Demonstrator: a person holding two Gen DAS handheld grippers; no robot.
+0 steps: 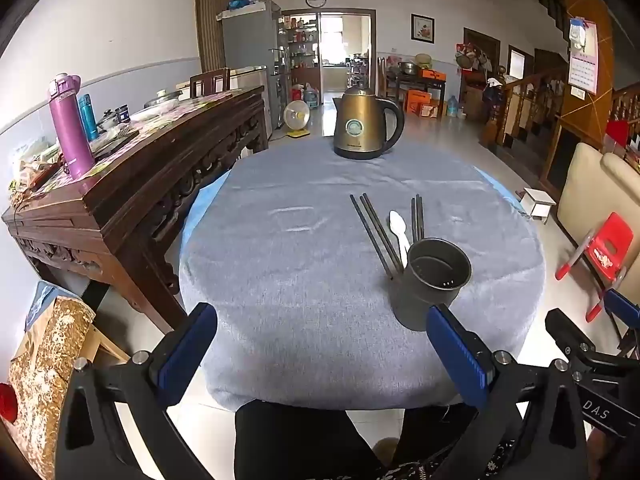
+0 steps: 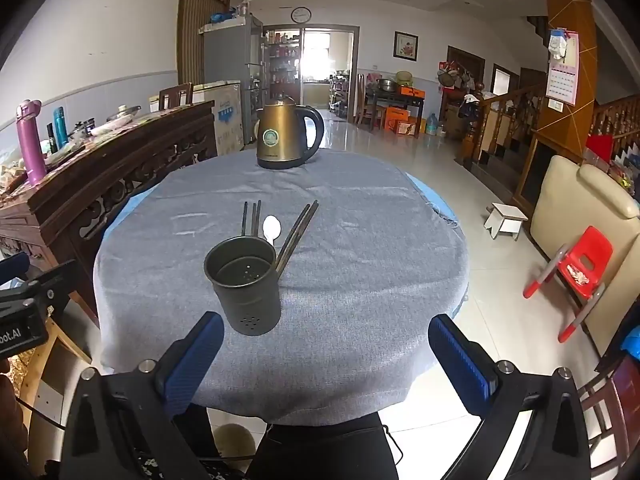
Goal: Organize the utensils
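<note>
Utensil holder (image 2: 243,286), dark metal cup, upright and empty on the round surface (image 2: 360,280) under a grey cloth. Just behind it, flat on the cloth: dark chopsticks (image 2: 297,236) in two groups with a white spoon (image 2: 272,227) between them. Whether they touch the cup, can't tell. Gold kettle (image 2: 286,136) at the far edge, well apart. Left claw (image 1: 320,354) and right claw (image 2: 326,360) both spread wide at the near edge, nothing between the pads.
</note>
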